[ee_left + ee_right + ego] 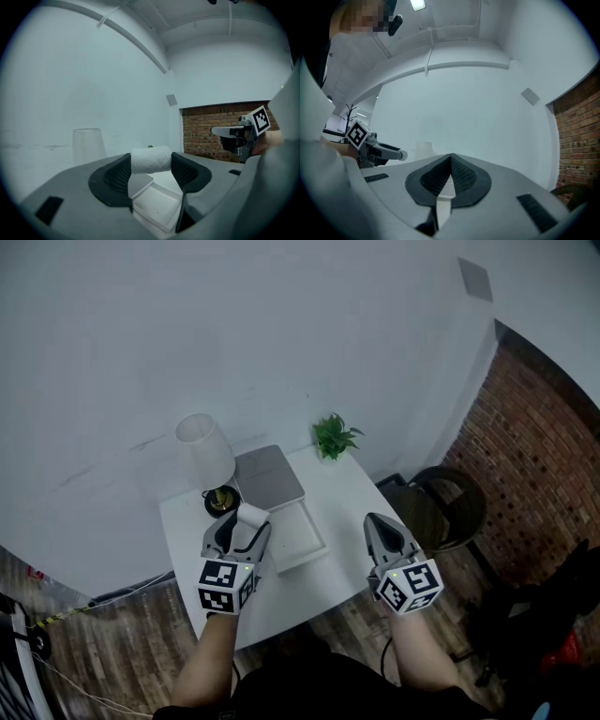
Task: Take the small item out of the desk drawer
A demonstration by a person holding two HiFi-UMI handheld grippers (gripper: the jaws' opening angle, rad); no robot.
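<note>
- The roll [151,159] is the small item. It is white, looks like wound paper or cloth, and sits crosswise between the jaws of the left gripper [242,529].
- The left claw is clenched on the roll, one pad on each end face. The roll bridges the gap and shows no dent.
- I judge the roll to be very light and soft. It would crush under a hard squeeze, and its outer layer could unwind. The rough surface should not slip.
- The end faces are a fair place to hold it. Around the middle would be gentler on the winding.
- In the head view the roll hangs above the desk [347,493], clear of the drawer [298,538]. It is just at 10 o'clock from the drawer's middle. The drawer looks open, shallow and bare inside.
- The left forearm comes in from 6 o'clock. Its gripper is about level and points to 12 o'clock, toward the lamp [206,451].
- The right gripper [451,173] is at 3 o'clock from the left one, well apart from it. Its jaws are pressed together with nothing between them.
- The right forearm also comes from 6 o'clock, and the gripper leans slightly toward 11 o'clock over the desk edge.
- The plant [333,437] stands at the far edge, well away from both hands.
</note>
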